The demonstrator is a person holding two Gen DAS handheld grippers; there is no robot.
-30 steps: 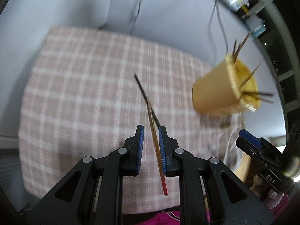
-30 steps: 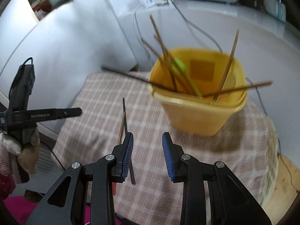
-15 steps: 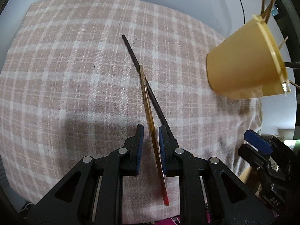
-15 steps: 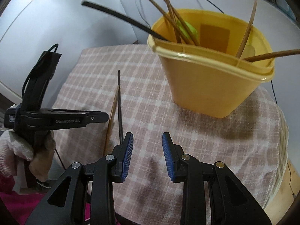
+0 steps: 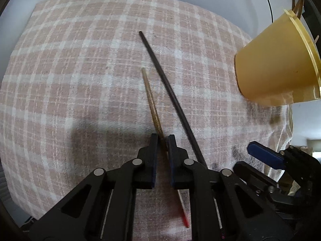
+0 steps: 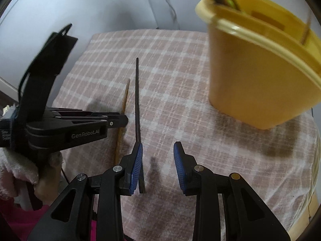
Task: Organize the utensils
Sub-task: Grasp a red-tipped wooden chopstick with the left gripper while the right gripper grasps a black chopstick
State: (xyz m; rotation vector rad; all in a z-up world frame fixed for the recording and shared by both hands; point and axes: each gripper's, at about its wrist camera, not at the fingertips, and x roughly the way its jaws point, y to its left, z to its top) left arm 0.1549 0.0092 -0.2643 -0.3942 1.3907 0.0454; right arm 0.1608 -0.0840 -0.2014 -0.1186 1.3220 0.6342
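Between your left gripper's (image 5: 160, 138) closing jaws sits the bamboo chopstick (image 5: 150, 96), flat on the checked cloth (image 5: 80, 80) toward its near edge, red tail poking out behind. Pinch off-centre and it'll swing on the lift. Your right gripper (image 6: 157, 154) stands part open and empty, its left pad just beside the black chopstick (image 6: 137, 100), which lies alongside; brush it and it rolls off the near edge. Far right corner: the yellow tub (image 6: 260, 76), sticks bristling from it, any of them ready to snag.

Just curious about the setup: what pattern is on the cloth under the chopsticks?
The cloth has a pink-and-white check pattern, clearest in the left wrist view.
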